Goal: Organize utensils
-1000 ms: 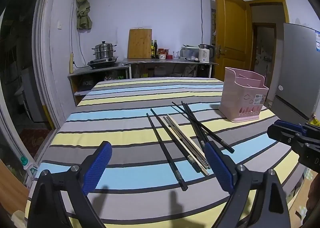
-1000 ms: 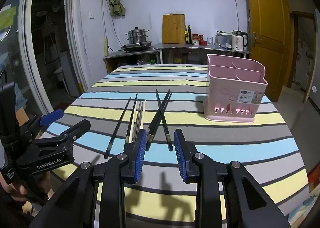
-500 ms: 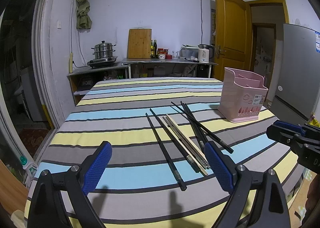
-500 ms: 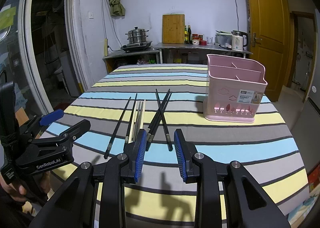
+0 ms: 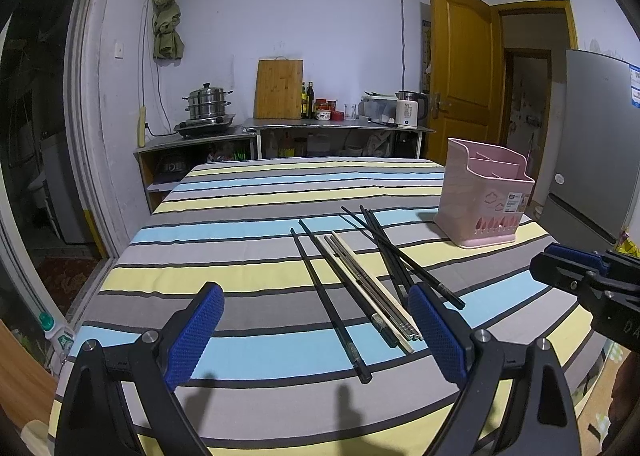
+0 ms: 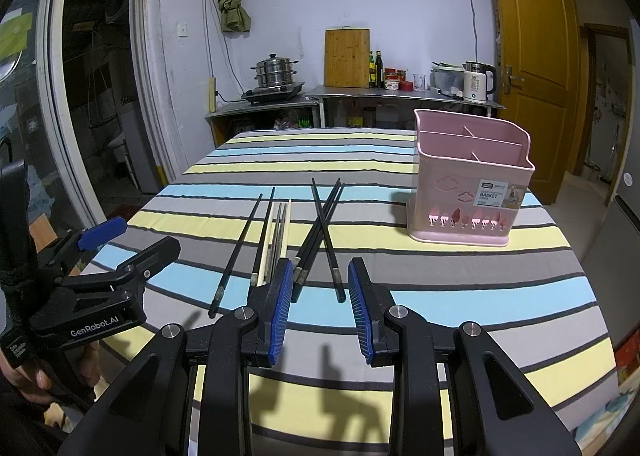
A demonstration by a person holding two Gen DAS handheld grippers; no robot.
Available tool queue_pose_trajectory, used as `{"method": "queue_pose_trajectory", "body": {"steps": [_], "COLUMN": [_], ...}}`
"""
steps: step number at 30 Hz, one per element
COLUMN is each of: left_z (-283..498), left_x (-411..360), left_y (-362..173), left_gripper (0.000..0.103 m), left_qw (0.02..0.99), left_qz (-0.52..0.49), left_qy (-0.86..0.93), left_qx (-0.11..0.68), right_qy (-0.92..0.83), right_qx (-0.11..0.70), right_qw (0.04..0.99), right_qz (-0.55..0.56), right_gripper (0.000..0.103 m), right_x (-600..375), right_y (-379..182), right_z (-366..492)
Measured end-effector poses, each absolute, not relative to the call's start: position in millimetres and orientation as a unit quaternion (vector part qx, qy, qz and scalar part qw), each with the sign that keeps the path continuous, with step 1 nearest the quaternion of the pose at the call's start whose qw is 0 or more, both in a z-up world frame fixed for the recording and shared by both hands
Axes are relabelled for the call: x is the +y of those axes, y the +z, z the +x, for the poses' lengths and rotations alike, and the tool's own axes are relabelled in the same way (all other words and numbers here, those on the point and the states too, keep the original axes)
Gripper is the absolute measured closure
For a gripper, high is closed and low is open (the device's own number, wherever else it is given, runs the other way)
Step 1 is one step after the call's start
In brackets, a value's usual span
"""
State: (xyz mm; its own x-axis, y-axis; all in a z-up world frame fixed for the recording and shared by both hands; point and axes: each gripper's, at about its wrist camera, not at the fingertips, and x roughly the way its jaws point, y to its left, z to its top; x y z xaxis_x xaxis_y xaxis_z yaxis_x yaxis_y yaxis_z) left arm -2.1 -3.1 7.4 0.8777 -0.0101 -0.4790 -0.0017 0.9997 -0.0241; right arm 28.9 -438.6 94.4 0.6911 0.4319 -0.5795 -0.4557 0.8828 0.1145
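Several chopsticks lie loose on the striped tablecloth: black ones (image 5: 328, 300), a pale and metal bundle (image 5: 372, 292) and crossed black ones (image 5: 400, 256); they also show in the right wrist view (image 6: 320, 232). A pink divided utensil basket (image 5: 484, 203) stands upright to their right, also in the right wrist view (image 6: 468, 183). My left gripper (image 5: 316, 332) is wide open and empty, hovering above the near ends of the chopsticks. My right gripper (image 6: 318, 308) is open with a narrower gap and empty, just short of the crossed black chopsticks.
The table (image 6: 460, 296) has a striped cloth and its edges fall away left and right. Behind it stands a counter (image 5: 320, 127) with a steamer pot, cutting board, bottles and kettle. A wooden door (image 5: 460, 75) and a grey fridge (image 5: 592, 143) are at the right.
Both grippers have hardly moved; the left wrist view has shifted very slightly. Nothing was picked up or released.
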Motion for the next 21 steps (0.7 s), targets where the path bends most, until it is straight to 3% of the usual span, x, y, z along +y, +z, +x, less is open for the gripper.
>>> {"method": "queue_pose_trajectory", "body": {"steps": [21], "left_z": [-1.2], "left_x": [-4.2], "left_y": [7.0], "left_gripper": [0.009], "left_qw": [0.969], "left_qz": [-0.013], "left_qy": [-0.006], "left_qx": [0.248], "right_qy": [0.241], "right_qx": [0.310], "right_qw": [0.919], "right_qz": [-0.020], "right_gripper": [0.073], "right_x": [-438.8], "right_y": [94.1], "right_z": [29.2]}}
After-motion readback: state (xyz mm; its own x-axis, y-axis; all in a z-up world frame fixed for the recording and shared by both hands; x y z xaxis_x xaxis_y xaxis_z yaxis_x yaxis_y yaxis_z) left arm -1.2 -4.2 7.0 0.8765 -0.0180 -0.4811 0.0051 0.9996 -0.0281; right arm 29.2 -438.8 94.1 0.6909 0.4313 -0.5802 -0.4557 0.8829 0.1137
